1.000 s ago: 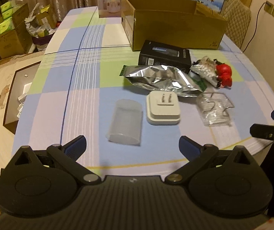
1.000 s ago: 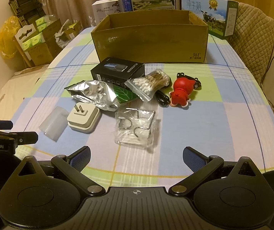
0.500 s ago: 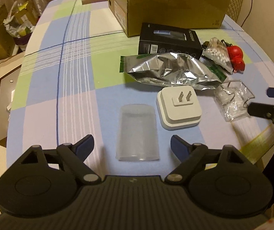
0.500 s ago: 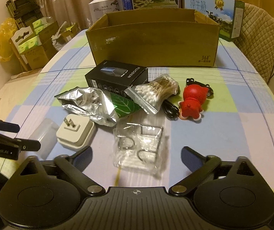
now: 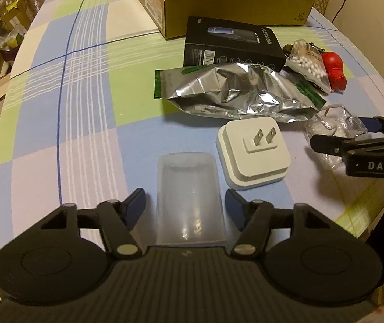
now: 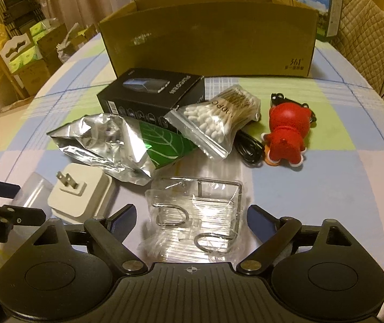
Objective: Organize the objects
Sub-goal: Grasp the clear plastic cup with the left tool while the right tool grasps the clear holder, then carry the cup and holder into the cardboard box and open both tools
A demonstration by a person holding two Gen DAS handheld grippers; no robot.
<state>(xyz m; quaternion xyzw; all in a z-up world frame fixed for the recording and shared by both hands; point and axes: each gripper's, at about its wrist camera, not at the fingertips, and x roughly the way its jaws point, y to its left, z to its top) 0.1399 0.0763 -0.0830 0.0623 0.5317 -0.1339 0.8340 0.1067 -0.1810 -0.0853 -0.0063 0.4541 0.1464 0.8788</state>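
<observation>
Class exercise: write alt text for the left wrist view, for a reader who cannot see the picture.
The left gripper reaches down with its open jaws on either side of a frosted plastic cap lying on a checked tablecloth. Beside the cap sits a white plug adapter, prongs up; behind it lie a crumpled foil bag and a black box.

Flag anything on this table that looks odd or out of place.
The white plug adapter lies on its back, prongs pointing up. The foil pouch is crumpled and lies partly under the cotton swab bag. Nothing looks spilled or broken.
</observation>
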